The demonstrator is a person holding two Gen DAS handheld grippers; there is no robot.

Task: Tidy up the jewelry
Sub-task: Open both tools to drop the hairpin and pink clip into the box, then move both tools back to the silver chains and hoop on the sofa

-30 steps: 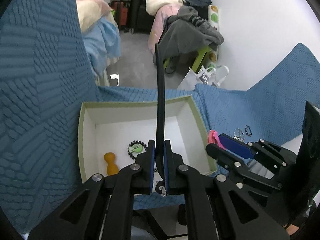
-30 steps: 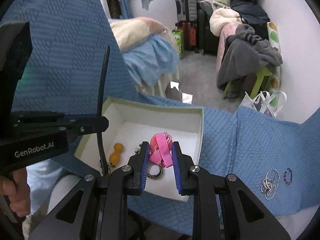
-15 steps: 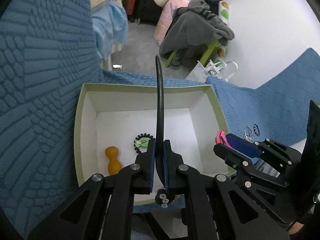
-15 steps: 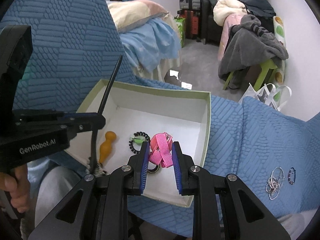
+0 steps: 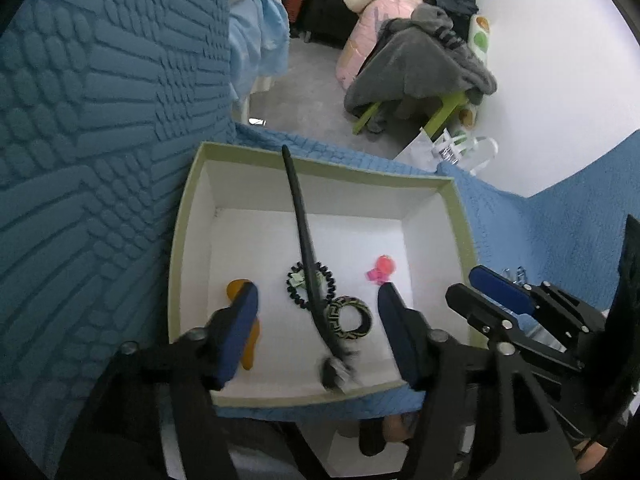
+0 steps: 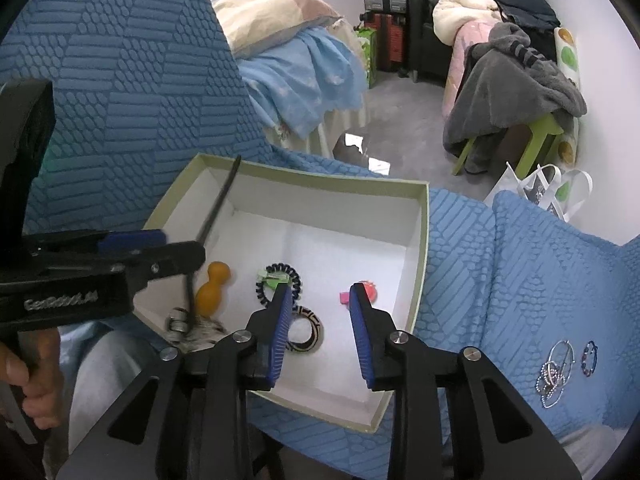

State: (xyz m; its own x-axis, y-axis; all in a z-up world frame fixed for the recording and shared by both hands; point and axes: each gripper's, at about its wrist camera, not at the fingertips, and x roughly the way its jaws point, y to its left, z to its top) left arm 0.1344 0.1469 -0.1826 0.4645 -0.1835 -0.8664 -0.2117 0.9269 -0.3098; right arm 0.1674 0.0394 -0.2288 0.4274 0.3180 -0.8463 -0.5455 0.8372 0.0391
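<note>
left tongs (image 5: 318, 304): opening, empty | right tongs (image 6: 320, 300): opening, empty | box (image 6: 420, 240): headband (image 5: 304, 240) slanting across

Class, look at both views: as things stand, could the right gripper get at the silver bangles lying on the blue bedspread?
Probably yes. The right gripper is opening with nothing between its fingers, and the silver bangles lie uncovered on the blue bedspread outside the box, to its right.
</note>
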